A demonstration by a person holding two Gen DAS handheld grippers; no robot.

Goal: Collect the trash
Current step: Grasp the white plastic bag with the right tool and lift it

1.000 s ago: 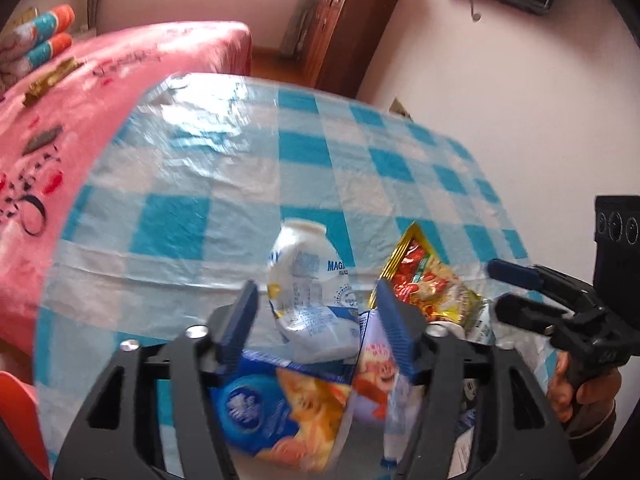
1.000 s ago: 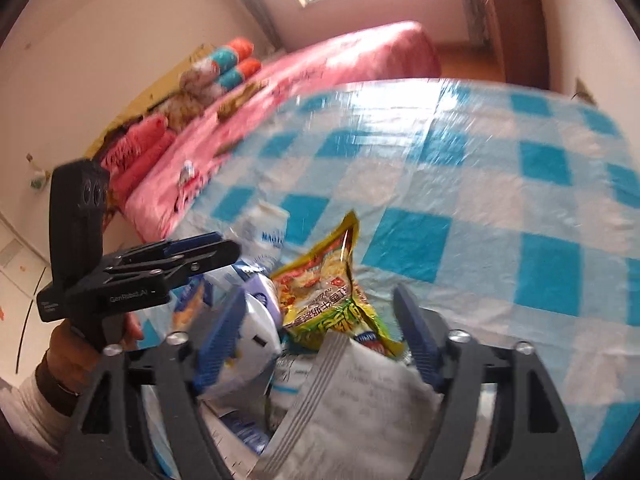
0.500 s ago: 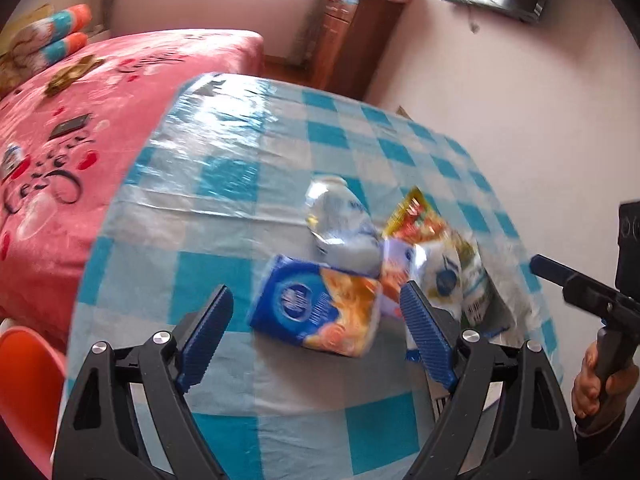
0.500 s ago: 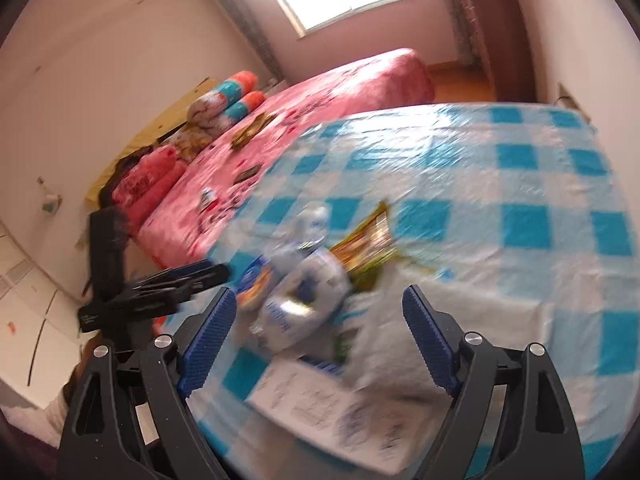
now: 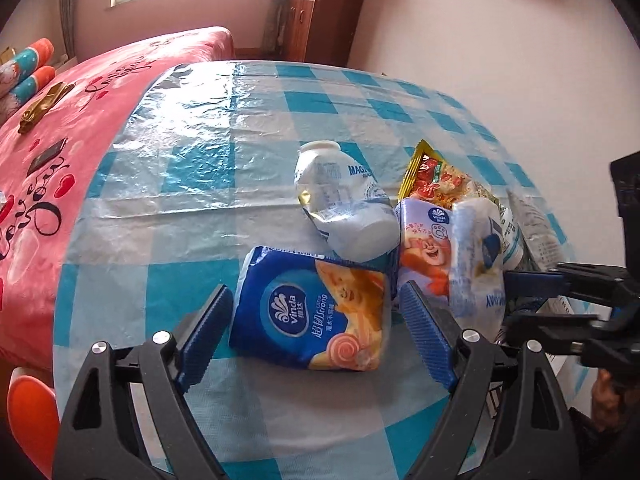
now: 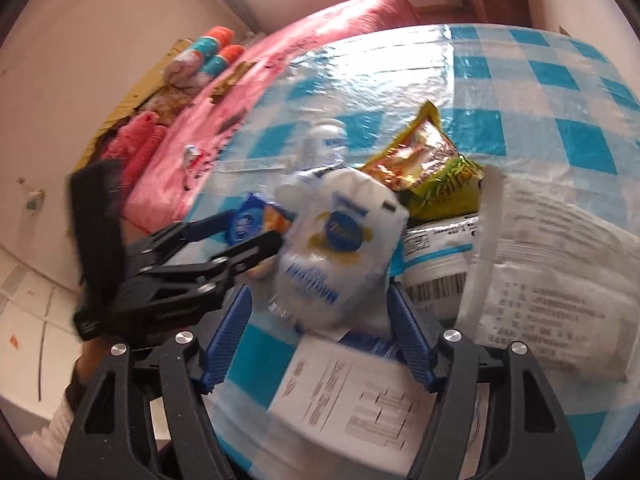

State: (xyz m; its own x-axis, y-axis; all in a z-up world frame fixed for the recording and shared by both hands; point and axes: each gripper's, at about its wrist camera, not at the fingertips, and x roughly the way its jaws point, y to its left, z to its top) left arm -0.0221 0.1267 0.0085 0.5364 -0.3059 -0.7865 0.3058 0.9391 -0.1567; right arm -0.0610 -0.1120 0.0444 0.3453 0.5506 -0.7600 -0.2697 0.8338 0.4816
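A pile of trash lies on the blue-checked table. My left gripper is open, its fingers either side of a blue Vinda tissue pack. Behind it lie a crushed white bottle, a yellow snack wrapper and a pale tissue pack. My right gripper is open around a white plastic bag. Paper sheets and a white mailer lie beside it. The right gripper shows at the right edge of the left wrist view.
A pink bed runs along the table's left side. A wooden cabinet stands at the back wall. An orange stool sits at the lower left. The table's right side ends near a wall.
Both grippers pulled back from the pile, then came in again. The left now frames the blue tissue pack; the right now frames the white bag.
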